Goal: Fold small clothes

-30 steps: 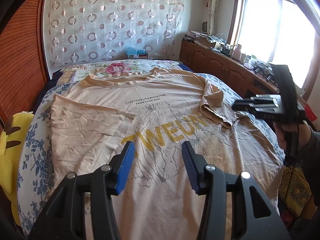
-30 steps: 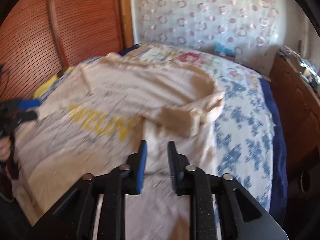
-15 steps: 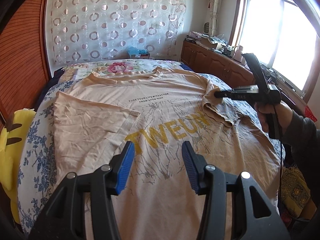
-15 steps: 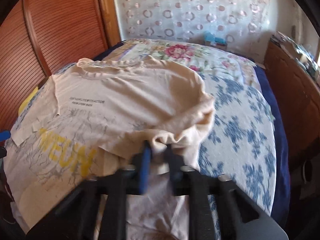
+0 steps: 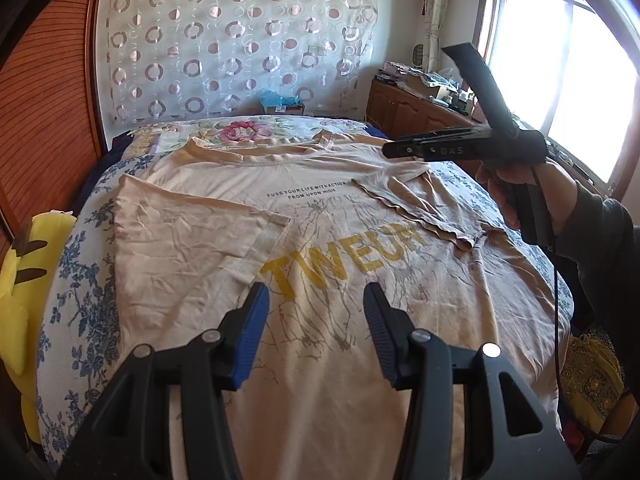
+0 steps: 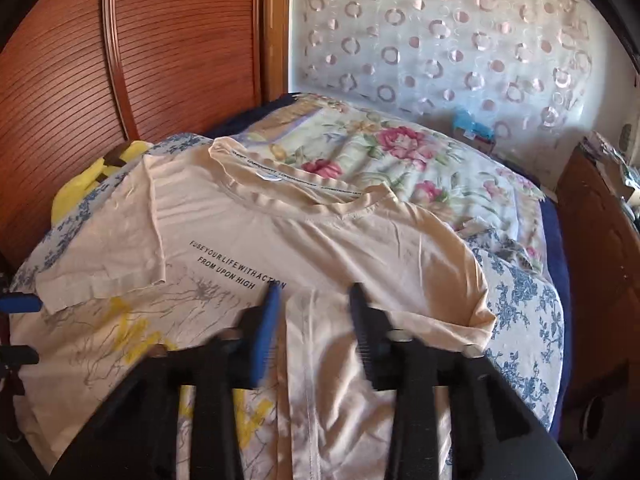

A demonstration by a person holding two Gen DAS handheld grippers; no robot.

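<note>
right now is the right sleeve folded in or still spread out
Folded in: the right sleeve lies across the t-shirt chest, partly covering the yellow lettering.

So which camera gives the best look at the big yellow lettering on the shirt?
The left wrist view: the yellow lettering lies almost whole and sharp there. In the right wrist view it is only partly visible, blurred and cut off by the gripper.

T-shirt (image 5: pixel 320 280) flat on the bed (image 5: pixel 80 300), both sleeves (image 5: pixel 192 240) inward over its chest, pillow (image 6: pixel 380 152) beyond the collar.

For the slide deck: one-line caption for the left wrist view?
Open left gripper hovers over beige T-shirt on the bed; right gripper at its folded-in sleeve.
</note>
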